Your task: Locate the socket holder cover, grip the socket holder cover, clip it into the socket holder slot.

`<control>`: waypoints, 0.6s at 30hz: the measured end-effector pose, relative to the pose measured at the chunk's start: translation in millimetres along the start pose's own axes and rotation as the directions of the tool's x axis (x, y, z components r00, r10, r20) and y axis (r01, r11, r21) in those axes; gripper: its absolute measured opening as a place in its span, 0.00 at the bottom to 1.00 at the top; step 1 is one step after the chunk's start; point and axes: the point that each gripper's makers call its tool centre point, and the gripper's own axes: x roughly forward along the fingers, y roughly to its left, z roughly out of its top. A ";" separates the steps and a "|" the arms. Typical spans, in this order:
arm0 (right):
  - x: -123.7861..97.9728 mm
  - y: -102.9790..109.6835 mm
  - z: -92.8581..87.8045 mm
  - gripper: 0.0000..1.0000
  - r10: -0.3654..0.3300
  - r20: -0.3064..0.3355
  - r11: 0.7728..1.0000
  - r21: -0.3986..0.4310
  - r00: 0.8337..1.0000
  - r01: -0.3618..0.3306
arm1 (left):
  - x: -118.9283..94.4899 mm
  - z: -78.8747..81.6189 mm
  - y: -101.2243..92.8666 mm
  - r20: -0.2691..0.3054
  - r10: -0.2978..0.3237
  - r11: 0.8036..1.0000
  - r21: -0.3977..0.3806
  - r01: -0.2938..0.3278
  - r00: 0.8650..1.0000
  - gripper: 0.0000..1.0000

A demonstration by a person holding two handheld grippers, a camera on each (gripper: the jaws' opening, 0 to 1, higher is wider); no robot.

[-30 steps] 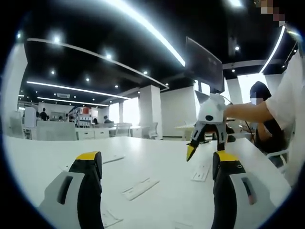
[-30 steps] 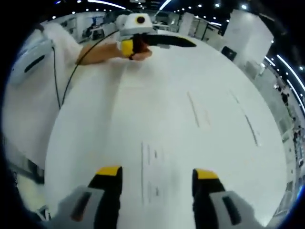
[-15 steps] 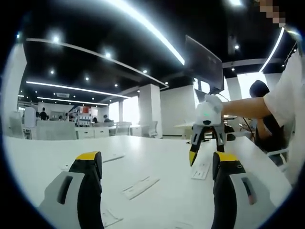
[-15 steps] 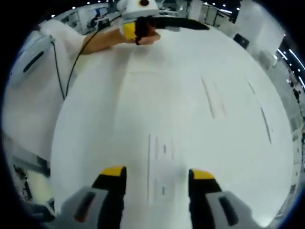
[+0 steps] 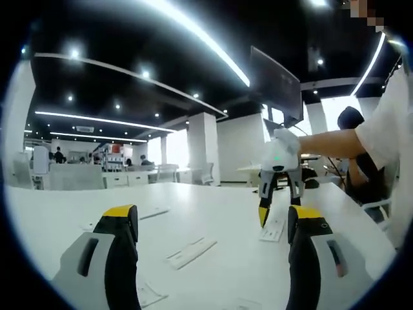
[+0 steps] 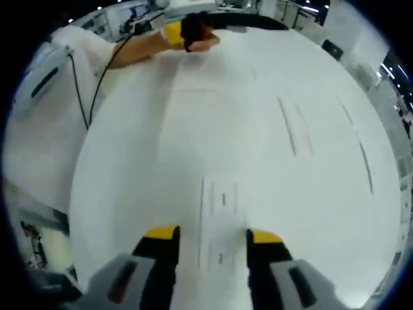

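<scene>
one flat white socket holder cover (image 6: 218, 226) between the apart jaws of the right gripper (image 6: 211, 236), three more white strips on white table (image 6: 129, 168), left gripper (image 5: 213, 216) wide, holding nothing

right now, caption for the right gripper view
Right gripper open, fingers straddling a white cover flat on the white table.

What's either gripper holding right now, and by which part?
Nothing. The right gripper straddles the flat white socket holder cover with jaws open, not clamped. The left gripper is open and empty.
</scene>
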 end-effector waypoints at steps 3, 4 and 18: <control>-0.5 -0.8 -1.2 0.39 0.002 -0.011 1.000 -0.004 1.000 -0.002 | 0.0 0.1 -0.3 0.000 -0.002 1.000 0.001 0.002 1.000 0.95; -0.8 -0.8 -2.0 0.38 0.003 -0.016 1.000 -0.003 1.000 -0.003 | -0.1 0.4 -0.2 0.001 -0.001 1.000 0.002 0.001 1.000 0.95; 0.2 -5.4 2.8 0.30 -0.006 -0.017 1.000 -0.005 1.000 0.006 | -1.0 1.4 -1.7 0.000 -0.003 1.000 0.009 0.003 1.000 0.95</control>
